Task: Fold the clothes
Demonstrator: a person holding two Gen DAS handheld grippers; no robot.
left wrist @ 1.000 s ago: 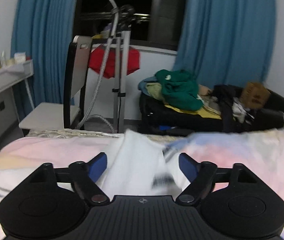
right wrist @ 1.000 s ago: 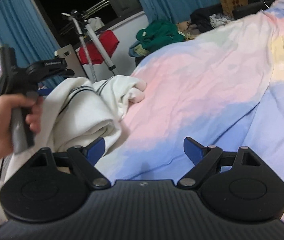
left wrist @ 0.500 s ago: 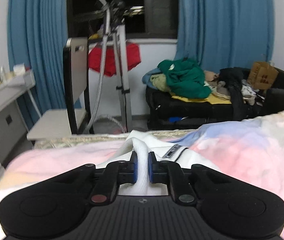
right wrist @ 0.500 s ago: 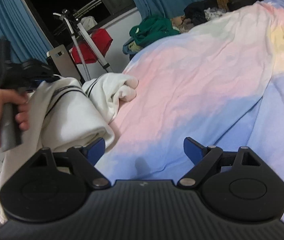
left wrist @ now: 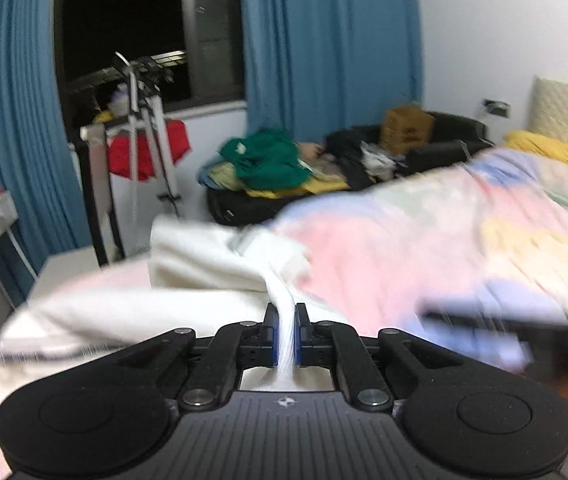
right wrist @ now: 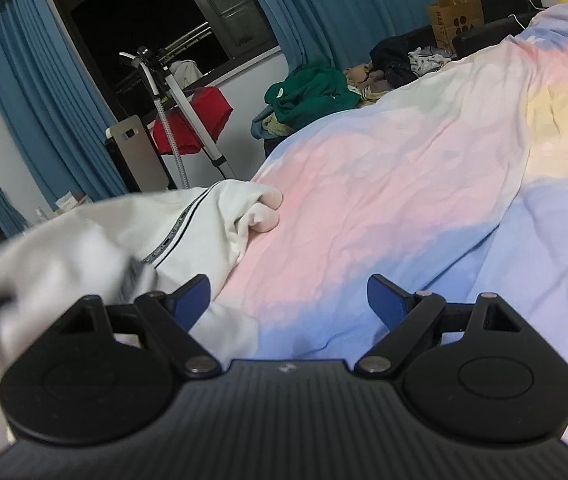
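Swung sideways, left gripper (left wrist: 284,336) clamped on white garment (left wrist: 203,256); right gripper (right wrist: 290,298) gaped empty. Best kept taut.

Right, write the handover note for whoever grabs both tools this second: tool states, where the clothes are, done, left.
Left tool: shut on a bunched fold of the white garment, cloth pulled taut between the pads.
Right tool: open, holding nothing, over the pastel bedspread beside the garment.
Garment: a rumpled heap near the bed's edge, striped trim showing.
Done: one grasp taken; no neat fold visible yet.
Left: probably spread it flat, take a second corner with the right tool, then fold. The left view is blurred, so confirm which part is held.
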